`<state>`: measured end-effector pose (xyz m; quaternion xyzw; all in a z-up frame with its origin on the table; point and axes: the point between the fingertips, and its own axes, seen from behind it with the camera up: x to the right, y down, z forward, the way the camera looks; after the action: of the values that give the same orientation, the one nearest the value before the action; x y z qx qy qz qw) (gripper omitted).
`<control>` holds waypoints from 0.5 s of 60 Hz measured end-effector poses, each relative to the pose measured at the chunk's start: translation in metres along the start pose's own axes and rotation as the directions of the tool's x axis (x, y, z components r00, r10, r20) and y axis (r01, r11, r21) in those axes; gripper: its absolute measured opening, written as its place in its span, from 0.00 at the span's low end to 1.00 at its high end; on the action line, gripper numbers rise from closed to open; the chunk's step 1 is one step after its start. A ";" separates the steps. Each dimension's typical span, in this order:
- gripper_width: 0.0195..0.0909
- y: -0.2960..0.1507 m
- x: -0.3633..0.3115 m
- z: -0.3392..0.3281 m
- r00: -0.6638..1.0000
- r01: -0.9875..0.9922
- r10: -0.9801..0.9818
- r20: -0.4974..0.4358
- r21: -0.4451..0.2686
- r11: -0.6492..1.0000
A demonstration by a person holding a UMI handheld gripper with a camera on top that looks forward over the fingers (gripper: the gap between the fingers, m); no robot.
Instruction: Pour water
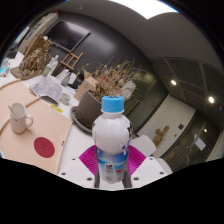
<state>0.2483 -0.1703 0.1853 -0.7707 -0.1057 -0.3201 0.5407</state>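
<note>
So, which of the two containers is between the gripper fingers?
The water bottle with the blue cap and blue label stands between the gripper fingers. The pale mug stands apart on the table beside a red coaster.

The bottle [112, 140] carries a blue and white label around its middle, below the blue cap [113, 103]. Its print is perhaps lettering, but too small and blurred to read. Nothing else near the bottle bears legible writing.

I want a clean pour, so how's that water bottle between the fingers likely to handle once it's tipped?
The bottle looks like thin clear plastic, so it may flex under the gripper. Tall and narrow, it could swing or slip between the pads. Its blue cap appears on, so nothing should pour yet.
</note>
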 end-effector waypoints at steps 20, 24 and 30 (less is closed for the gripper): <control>0.21 -0.122 -0.123 0.011 0.686 0.726 -0.702 -0.191 0.108 0.679; 0.21 -0.126 -0.149 0.015 0.585 0.810 -0.783 -0.209 0.112 0.576; 0.21 -0.131 -0.175 0.019 0.410 0.912 -0.878 -0.248 0.086 0.401</control>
<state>0.0541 -0.0698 0.1753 -0.5027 -0.4913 -0.6089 0.3676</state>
